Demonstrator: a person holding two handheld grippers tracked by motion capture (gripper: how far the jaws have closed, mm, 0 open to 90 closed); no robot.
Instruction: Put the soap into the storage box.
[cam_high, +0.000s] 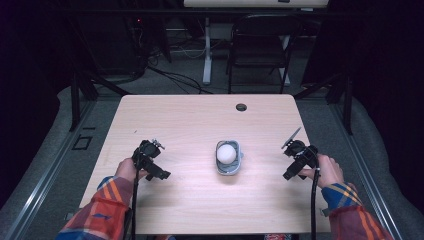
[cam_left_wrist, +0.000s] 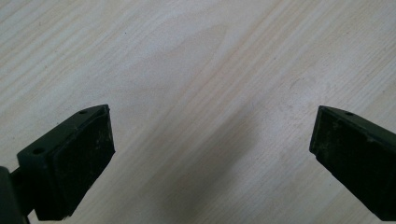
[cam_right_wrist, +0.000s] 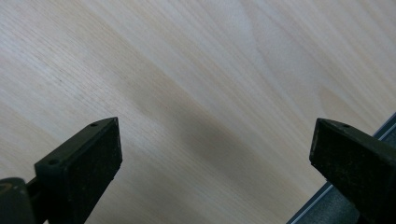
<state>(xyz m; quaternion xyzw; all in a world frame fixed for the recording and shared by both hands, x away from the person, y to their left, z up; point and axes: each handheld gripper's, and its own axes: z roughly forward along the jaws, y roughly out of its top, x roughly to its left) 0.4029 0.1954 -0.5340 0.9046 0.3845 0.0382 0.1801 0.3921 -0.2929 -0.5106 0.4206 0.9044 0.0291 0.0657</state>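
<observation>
Nothing is started: the left gripper at nine o'clock and right gripper at three flank the ball in its bowl, jaws wide and empty, awaiting a reach inward.

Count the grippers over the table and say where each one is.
2. The left gripper is near the table's left edge, the right gripper near its right edge; both are open, with a small container between them.
</observation>
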